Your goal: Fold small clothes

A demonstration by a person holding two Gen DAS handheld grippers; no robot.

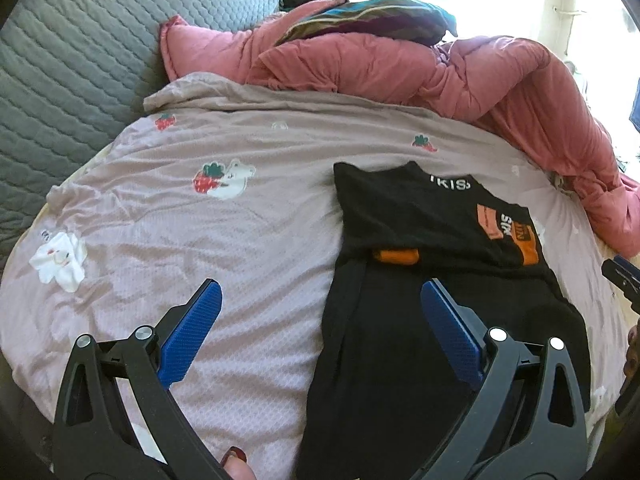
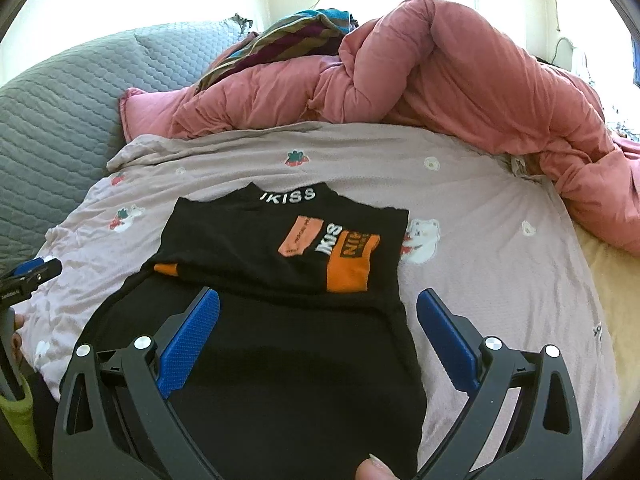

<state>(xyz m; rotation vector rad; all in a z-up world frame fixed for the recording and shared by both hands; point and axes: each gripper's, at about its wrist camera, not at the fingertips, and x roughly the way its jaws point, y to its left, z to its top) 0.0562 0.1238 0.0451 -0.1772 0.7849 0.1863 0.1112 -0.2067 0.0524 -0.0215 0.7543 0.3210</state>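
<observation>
Black cloth fills the space right under my right claw [image 2: 318, 340], whose blue pads stand wide apart with nothing between them. That cloth is the black shirt [image 2: 288, 280], laid flat on the pale strawberry-print sheet [image 2: 500, 264]. Its near half lies beneath and between my right fingers, and the far half, with the orange print [image 2: 348, 264] and the lettered collar, stretches ahead of them. A crease crosses the shirt just beyond my right fingertips, and an orange cuff [image 2: 166, 269] pokes out ahead and to the left. I take that to mean a sleeve is already tucked in, though I cannot see how many layers there are.

My left claw [image 1: 320, 330] is also spread open and empty. Its right finger hangs over the shirt's left edge, and its left finger is over bare sheet. Straddling that edge looks like a good position for pinching the hem.

I judge the next fold runs from the near hem up toward the collar, so both claws sit low at the near end. Far ahead, the pink duvet [image 2: 460, 92] is heaped well clear. A small white cloth [image 1: 60, 258] lies off to the left of my left claw, perhaps waiting its turn.
</observation>
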